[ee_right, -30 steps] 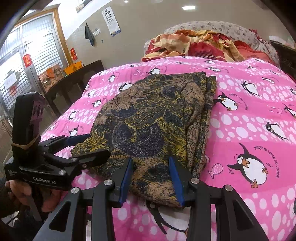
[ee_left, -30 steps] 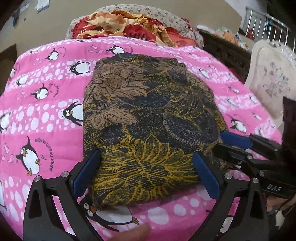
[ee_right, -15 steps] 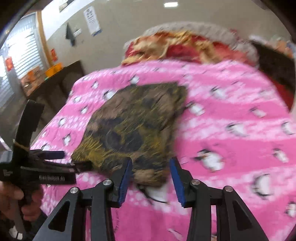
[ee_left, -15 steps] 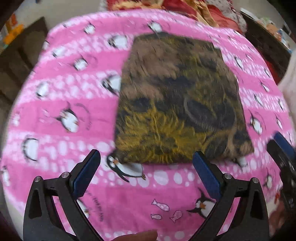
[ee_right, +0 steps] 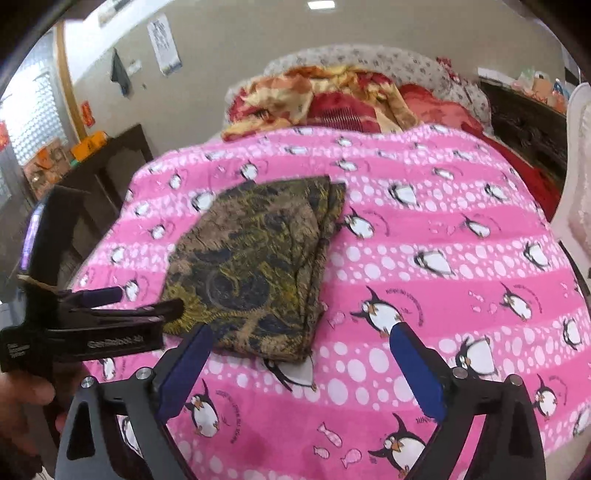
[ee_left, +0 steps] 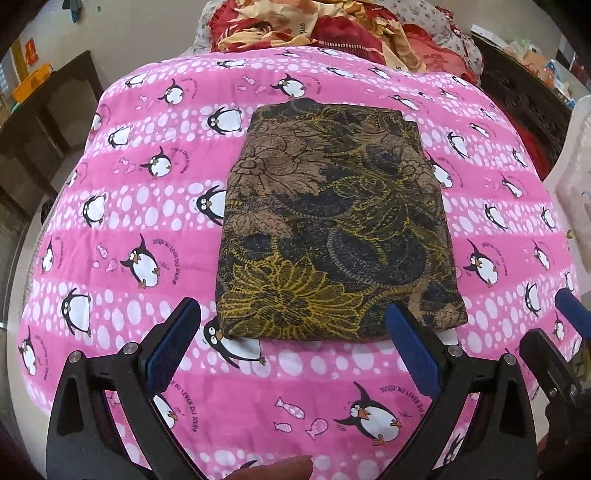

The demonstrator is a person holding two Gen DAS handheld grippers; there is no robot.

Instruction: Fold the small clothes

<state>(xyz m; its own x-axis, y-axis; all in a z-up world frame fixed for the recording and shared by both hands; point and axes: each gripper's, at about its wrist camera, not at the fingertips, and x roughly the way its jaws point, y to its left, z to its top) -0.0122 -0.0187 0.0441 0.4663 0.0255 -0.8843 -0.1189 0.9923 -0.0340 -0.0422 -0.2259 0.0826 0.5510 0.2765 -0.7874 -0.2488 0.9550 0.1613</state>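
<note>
Bed: a pink penguin blanket (ee_left: 147, 206) is covering it, making a soft flat place for folding.
Far edge: a red and yellow heap of bedding (ee_left: 332, 29) is lying there, out of the way.
Folded cloth (ee_left: 332, 229): it is lying flat near the middle of the blanket, by the near edge, looking all folded.
Left gripper (ee_left: 291, 347): its jaws are standing wide apart, holding nothing, hanging over the near edge.
Right gripper (ee_right: 299, 365): its jaws have just been opening, nothing between them.
Room: a dark wooden cabinet (ee_right: 107, 166) is standing beside the bed.
</note>
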